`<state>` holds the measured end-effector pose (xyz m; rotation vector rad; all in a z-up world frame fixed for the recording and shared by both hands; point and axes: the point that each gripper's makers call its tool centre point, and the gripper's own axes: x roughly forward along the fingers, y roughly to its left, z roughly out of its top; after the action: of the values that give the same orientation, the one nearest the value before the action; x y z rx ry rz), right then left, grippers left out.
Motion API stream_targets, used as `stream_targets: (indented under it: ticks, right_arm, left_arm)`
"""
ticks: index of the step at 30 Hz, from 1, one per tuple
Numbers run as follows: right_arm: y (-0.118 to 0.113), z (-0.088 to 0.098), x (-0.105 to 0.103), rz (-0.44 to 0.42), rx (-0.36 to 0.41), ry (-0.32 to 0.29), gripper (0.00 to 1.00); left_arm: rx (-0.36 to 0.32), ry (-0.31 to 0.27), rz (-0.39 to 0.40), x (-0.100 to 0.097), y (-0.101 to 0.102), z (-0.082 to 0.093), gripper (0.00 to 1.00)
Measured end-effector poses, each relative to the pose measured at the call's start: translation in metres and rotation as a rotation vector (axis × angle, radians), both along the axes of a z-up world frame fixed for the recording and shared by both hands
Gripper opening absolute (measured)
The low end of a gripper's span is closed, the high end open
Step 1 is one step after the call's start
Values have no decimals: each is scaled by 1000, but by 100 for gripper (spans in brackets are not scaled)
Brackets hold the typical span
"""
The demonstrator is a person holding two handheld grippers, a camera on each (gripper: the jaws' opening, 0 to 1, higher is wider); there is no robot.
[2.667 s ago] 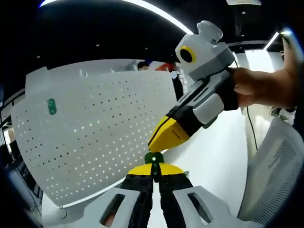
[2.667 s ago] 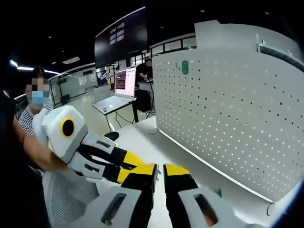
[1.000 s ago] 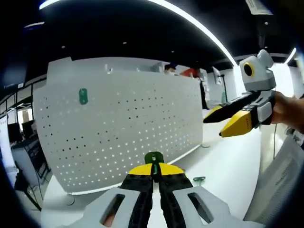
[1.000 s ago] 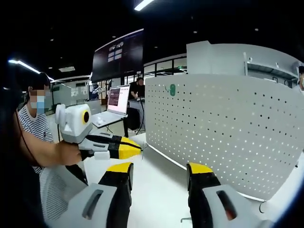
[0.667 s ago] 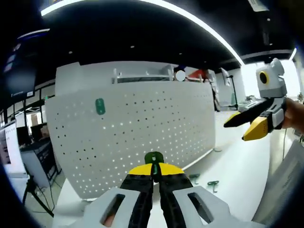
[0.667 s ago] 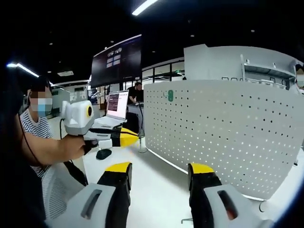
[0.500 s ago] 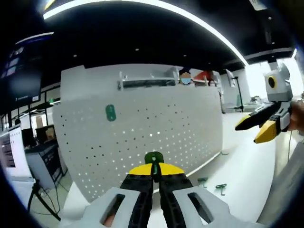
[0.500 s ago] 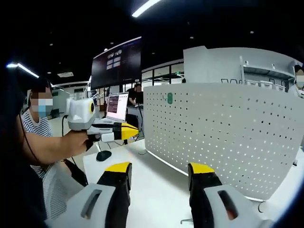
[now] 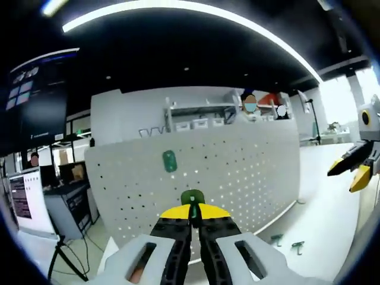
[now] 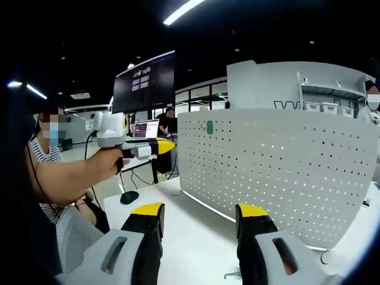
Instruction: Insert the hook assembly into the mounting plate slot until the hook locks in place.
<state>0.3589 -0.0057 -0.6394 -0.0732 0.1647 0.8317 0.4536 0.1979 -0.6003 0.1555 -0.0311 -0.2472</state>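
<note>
Pinching a green hook point(image 9: 192, 198) between clenched fingers, the left gripper point(image 9: 192, 217) faces the white pegboard point(image 9: 237, 172), where another green hook point(image 9: 170, 161) hangs. Beyond the white bench point(image 10: 196, 234), the right gripper point(image 10: 199, 215) stands released, fingers apart. No writing is legible.

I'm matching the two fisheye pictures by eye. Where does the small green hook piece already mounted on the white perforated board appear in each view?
Left gripper view: the mounted green hook piece sits just left of centre, above the gripper tips.
Right gripper view: it sits slightly right of centre, near the board's upper left corner.
Shared landmark: the white perforated board.
</note>
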Motion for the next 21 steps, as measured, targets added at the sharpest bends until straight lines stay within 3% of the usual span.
stream_targets:
  ticks: [21]
  right_arm:
    - [-20, 0, 3, -53, 5, 13, 47]
  left_arm:
    - [-13, -110, 103, 54, 37, 46, 3]
